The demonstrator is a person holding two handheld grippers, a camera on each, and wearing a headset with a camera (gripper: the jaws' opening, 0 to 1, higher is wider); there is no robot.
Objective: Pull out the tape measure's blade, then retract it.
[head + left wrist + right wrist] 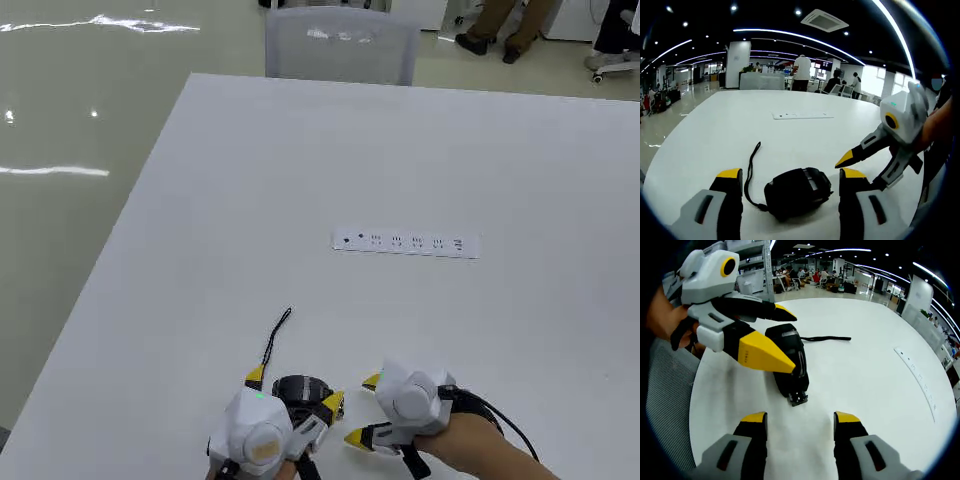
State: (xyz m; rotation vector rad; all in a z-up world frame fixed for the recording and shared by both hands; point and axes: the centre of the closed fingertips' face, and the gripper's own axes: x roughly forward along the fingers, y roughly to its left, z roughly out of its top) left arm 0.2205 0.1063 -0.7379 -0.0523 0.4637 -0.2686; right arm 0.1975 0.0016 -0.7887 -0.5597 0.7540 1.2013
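Head view looks down; both gripper views, low, share the tape measure (797,192).

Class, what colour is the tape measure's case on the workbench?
Black. The tape measure shows best in the right gripper view.

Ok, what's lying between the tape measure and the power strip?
Just bare white table, as the head view shows. The black strap of the tape measure trails off beside that stretch, not across it.
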